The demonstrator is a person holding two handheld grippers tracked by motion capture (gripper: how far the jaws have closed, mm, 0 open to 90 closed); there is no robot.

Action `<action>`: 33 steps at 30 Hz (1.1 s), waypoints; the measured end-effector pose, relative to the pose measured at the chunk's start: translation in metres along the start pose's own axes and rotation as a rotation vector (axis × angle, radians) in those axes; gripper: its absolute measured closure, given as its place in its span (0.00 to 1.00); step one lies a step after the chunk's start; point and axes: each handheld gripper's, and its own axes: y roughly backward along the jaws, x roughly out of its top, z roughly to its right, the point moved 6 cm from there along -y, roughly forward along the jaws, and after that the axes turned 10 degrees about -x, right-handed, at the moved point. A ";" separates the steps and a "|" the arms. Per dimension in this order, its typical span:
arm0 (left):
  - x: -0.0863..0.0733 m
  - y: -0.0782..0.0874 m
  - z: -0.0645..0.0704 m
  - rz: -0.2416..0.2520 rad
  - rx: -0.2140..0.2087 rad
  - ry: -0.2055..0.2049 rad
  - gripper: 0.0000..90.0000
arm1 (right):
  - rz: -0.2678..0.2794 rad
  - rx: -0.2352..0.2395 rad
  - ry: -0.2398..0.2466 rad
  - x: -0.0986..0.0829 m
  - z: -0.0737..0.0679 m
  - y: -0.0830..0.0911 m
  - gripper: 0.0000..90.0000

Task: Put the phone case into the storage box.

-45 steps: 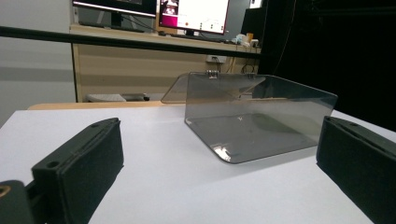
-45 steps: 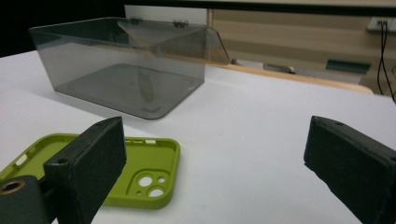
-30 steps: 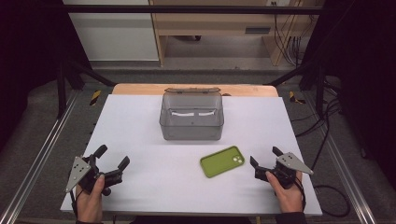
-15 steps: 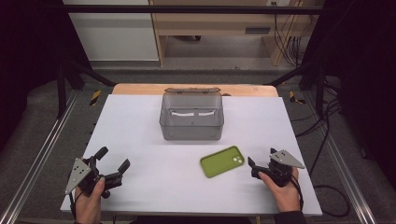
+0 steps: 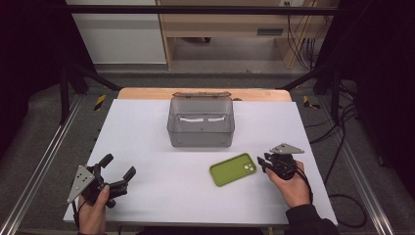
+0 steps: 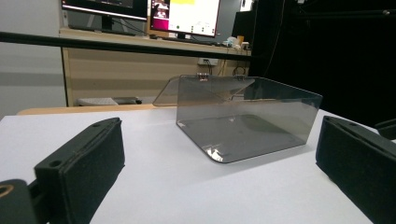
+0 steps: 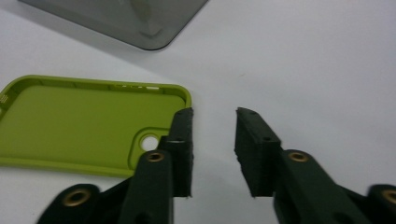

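Lime-green phone case lies flat, hollow side up, w/ camera cutout; right hand-held gripper unclenched beside it.

The phone case is a flat lime green, plain and unpatterned, its inner face the same green with a paler cut-out hole for the camera; behind the phone case, the box is smoky translucent grey with two pale streaks across its near wall; under both, the table top is plain white, edged at the far side by a light wooden strip. Just right of the phone case, the right gripper is matt black with brass-coloured rivets and a grey plate; far left of the phone case, the left gripper is black with the same grey plate.
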 end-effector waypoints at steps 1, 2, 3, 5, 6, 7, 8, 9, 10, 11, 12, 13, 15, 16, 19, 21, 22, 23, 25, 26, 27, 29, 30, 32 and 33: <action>-0.001 -0.001 0.001 -0.004 -0.004 -0.002 0.01 | -0.019 0.010 0.018 0.002 -0.002 -0.003 0.84; -0.001 -0.001 0.001 -0.004 -0.004 -0.002 0.01 | -0.019 0.010 0.018 0.002 -0.002 -0.003 0.84; -0.001 -0.001 0.001 -0.007 -0.006 0.000 0.01 | -0.023 0.013 0.026 0.003 -0.003 -0.005 0.88; -0.001 -0.002 0.001 -0.009 -0.010 -0.002 0.01 | -0.038 0.013 0.033 0.005 -0.003 -0.010 0.94; -0.001 -0.002 0.001 -0.010 -0.010 0.000 0.01 | -0.046 0.016 0.034 0.005 -0.004 -0.011 0.96; -0.001 -0.002 0.001 -0.010 -0.011 0.002 0.01 | -0.057 0.016 0.036 0.006 -0.004 -0.014 0.98; -0.002 -0.002 0.002 -0.011 -0.013 0.002 0.01 | -0.076 0.017 0.042 0.006 -0.004 -0.019 1.00; -0.002 -0.002 0.002 -0.011 -0.013 0.002 0.02 | -0.076 0.017 0.042 0.006 -0.004 -0.019 1.00; -0.002 -0.002 0.002 -0.012 -0.015 0.001 0.02 | -0.086 0.014 0.041 0.006 -0.004 -0.022 1.00; -0.002 -0.003 0.002 -0.013 -0.017 -0.001 0.02 | -0.106 0.011 0.035 0.006 -0.004 -0.027 1.00; -0.002 -0.003 0.002 -0.013 -0.018 0.001 0.02 | -0.106 0.011 0.035 0.006 -0.004 -0.027 1.00; -0.002 -0.003 0.003 -0.014 -0.021 -0.001 0.02 | -0.123 0.018 0.039 0.004 -0.006 -0.032 1.00; -0.002 -0.003 0.003 -0.015 -0.025 -0.001 0.02 | -0.130 0.019 0.043 0.003 -0.006 -0.033 1.00; -0.002 -0.004 0.004 -0.015 -0.027 0.000 0.02 | -0.143 0.021 0.042 0.002 -0.008 -0.037 1.00; -0.002 -0.004 0.005 -0.019 -0.032 -0.001 0.02 | -0.147 0.032 0.044 0.002 -0.010 -0.040 1.00; -0.002 -0.005 0.005 -0.021 -0.035 -0.002 0.02 | -0.147 0.044 0.044 0.003 -0.013 -0.043 1.00; -0.002 -0.005 0.006 -0.019 -0.037 0.000 0.02 | -0.148 0.043 0.043 0.003 -0.014 -0.044 1.00; -0.003 -0.006 0.006 -0.021 -0.039 -0.002 0.02 | -0.150 0.040 0.046 0.003 -0.014 -0.045 1.00; -0.003 -0.006 0.007 -0.022 -0.042 -0.002 0.02 | -0.140 0.076 0.036 0.004 -0.023 -0.046 1.00; -0.003 -0.006 0.007 -0.025 -0.043 -0.003 0.02 | -0.138 0.082 0.041 0.005 -0.027 -0.047 1.00; -0.003 -0.007 0.007 -0.024 -0.045 0.004 0.02 | -0.135 0.088 0.049 0.007 -0.032 -0.047 1.00; -0.003 -0.007 0.008 -0.023 -0.047 0.006 0.02 | -0.133 0.094 0.056 0.008 -0.038 -0.048 1.00; -0.003 -0.007 0.008 -0.023 -0.049 0.008 0.02 | -0.130 0.101 0.067 0.009 -0.043 -0.049 1.00; -0.003 -0.007 0.008 -0.028 -0.050 0.007 0.02 | -0.127 0.114 0.089 0.012 -0.057 -0.050 1.00; -0.003 -0.007 0.008 -0.029 -0.050 0.008 0.02 | -0.126 0.116 0.094 0.012 -0.062 -0.051 1.00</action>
